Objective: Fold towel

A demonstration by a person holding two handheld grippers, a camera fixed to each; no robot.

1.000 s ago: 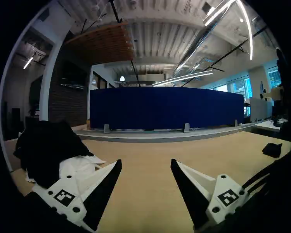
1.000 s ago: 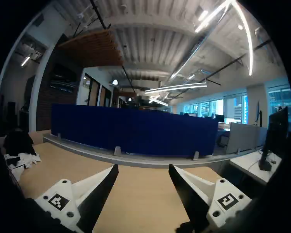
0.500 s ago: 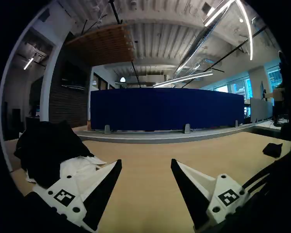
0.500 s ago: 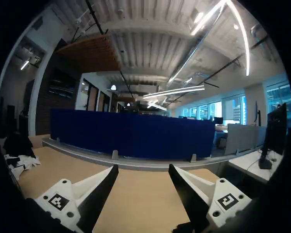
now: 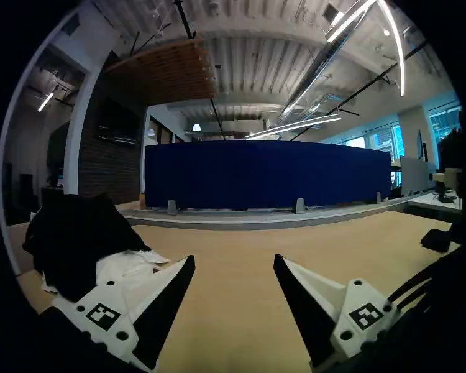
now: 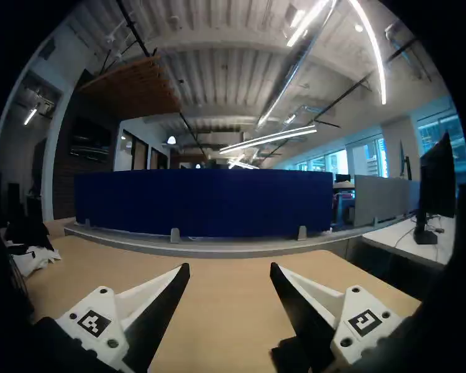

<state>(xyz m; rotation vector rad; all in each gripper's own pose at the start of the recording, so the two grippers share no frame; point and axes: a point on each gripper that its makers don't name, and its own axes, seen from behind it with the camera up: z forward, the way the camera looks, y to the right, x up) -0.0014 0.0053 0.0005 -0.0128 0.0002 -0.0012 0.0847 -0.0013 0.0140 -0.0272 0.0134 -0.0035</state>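
A heap of black cloth (image 5: 77,239) lies on the left of the wooden table (image 5: 245,248), over a crumpled white towel (image 5: 124,264). My left gripper (image 5: 233,270) hovers open just right of that heap, nothing between its fingers. In the right gripper view the same heap (image 6: 28,233) and white towel (image 6: 31,260) sit far off at the left edge. My right gripper (image 6: 228,276) stands open over bare tabletop (image 6: 233,273), well away from the cloths.
A small dark cloth (image 5: 437,239) lies at the table's right side. A blue partition (image 5: 264,173) on a grey rail closes the table's far edge. Beyond the right edge stands another desk (image 6: 413,239) with a monitor (image 6: 435,186).
The right gripper has swung to the right and tilted slightly, so the partition looks lower and flatter and the monitor larger. The left gripper has hardly moved.
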